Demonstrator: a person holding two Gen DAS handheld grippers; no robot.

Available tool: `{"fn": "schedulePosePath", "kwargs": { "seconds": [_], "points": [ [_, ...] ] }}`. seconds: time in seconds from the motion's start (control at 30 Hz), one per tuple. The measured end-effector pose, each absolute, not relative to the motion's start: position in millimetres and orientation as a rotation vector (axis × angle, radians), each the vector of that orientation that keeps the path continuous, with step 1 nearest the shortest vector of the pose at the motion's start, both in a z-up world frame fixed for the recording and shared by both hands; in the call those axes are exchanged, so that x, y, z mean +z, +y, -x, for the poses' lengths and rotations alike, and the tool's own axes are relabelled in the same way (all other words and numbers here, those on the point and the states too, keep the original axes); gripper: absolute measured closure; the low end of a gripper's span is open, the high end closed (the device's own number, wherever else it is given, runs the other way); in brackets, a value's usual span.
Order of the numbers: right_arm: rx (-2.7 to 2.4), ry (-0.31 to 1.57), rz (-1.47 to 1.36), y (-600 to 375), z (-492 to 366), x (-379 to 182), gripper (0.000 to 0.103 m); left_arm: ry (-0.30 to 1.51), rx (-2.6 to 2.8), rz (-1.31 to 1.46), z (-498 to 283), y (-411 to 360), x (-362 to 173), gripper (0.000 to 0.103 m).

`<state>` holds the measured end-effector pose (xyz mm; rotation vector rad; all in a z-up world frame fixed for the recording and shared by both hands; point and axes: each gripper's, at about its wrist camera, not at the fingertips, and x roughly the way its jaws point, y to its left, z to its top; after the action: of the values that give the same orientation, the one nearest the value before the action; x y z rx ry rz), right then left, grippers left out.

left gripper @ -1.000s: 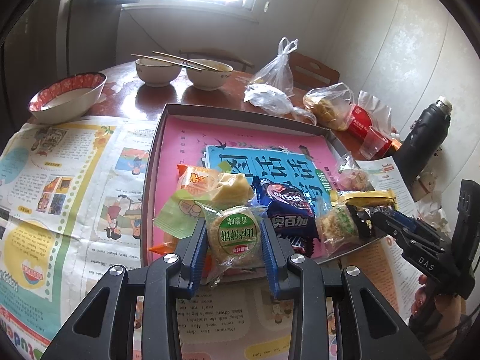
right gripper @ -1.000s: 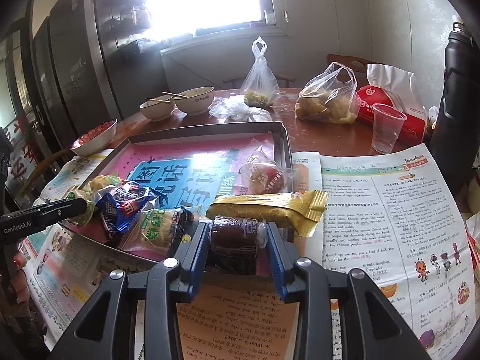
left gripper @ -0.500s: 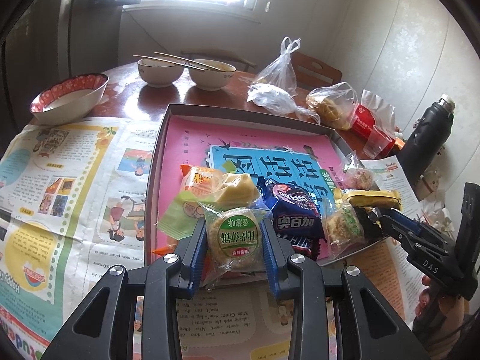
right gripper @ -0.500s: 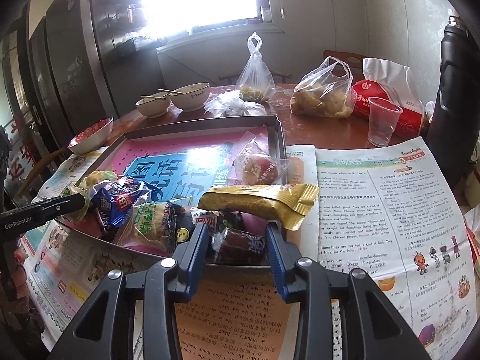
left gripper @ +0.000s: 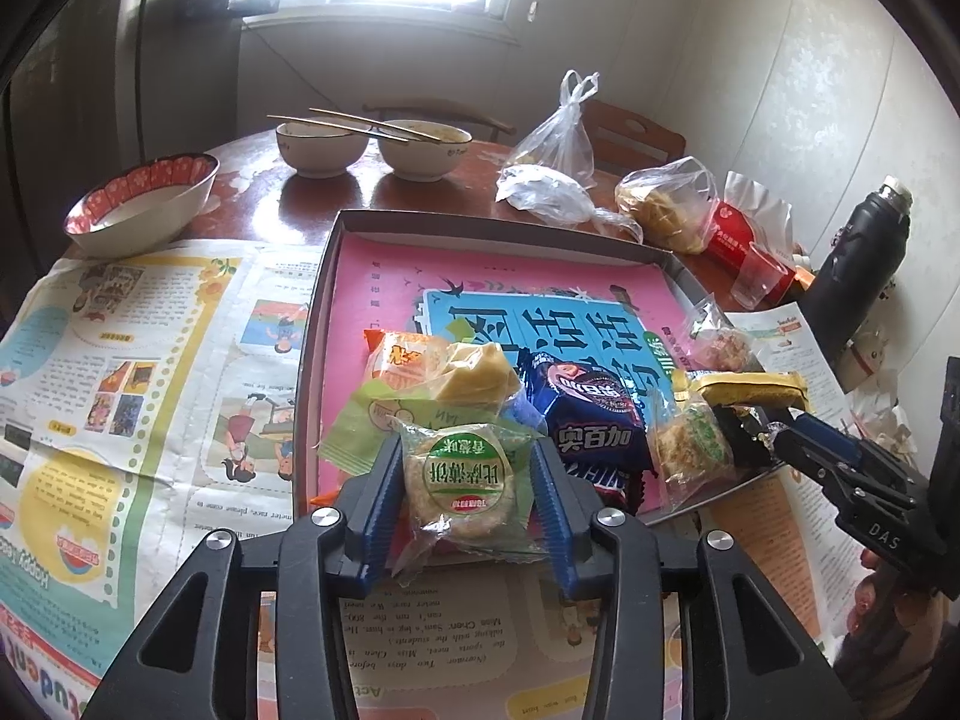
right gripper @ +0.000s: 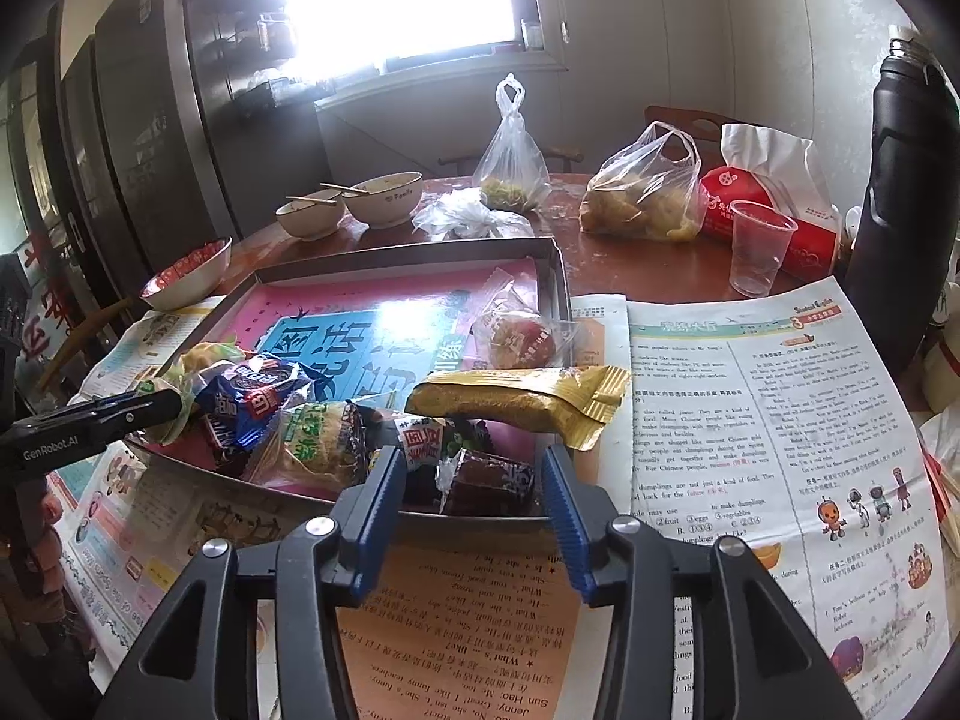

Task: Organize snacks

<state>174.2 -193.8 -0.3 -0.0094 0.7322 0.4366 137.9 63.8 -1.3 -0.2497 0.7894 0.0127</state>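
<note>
The jaws of the left gripper have just been opening, and the round cake in its clear wrapper with a green label now sits loose between them: a sliver of gap shows at each blue pad, so I judge the hold to be let go rather than kept. The cake lies at the near rim of the tray, just ahead of the jaw roots, leaning on the yellow-green packet beyond the fingertips. That reads as a deliberate set-down at the front of the pile.

The jaws of the right gripper have likewise just been opening and stand clearly apart. The dark wrapped bar lies between them but off both pads, resting inside the tray's near edge. Just past the fingertips sits the long gold packet, and to the jaws' left the blue biscuit pack and a green-labelled cake.

All the snacks crowd the near end of the tray, nearest both jaws, probably because each is dropped where the reach is shortest; the far end, lined with a pink and blue sheet, stays bare. The bowls and plastic bags stand well beyond, outside the tray.
</note>
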Motion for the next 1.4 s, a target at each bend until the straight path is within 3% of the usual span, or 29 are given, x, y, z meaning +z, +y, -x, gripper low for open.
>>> {"fn": "schedulePosePath", "kwargs": {
  "seconds": [0.27,0.4,0.83,1.03,1.4],
  "points": [
    [0.439,0.726,0.010,-192.6,-170.9,3.8,0.047,0.794,0.013,0.235,-136.1,61.0,-0.9,0.057],
    [0.441,0.720,0.015,-191.4,-167.7,6.2,0.046,0.797,0.014,0.227,-134.3,59.7,-0.3,0.044],
    [0.437,0.683,-0.001,-195.8,-162.5,17.4,0.041,0.794,0.018,0.205,-129.5,56.5,4.5,0.040],
    [0.428,0.666,-0.007,-197.9,-161.0,21.7,0.039,0.781,0.018,0.199,-126.1,54.2,9.0,0.034],
    [0.427,0.645,-0.039,-202.7,-156.5,28.3,0.027,0.743,0.019,0.185,-114.4,48.1,22.5,0.026]
  ]
}}
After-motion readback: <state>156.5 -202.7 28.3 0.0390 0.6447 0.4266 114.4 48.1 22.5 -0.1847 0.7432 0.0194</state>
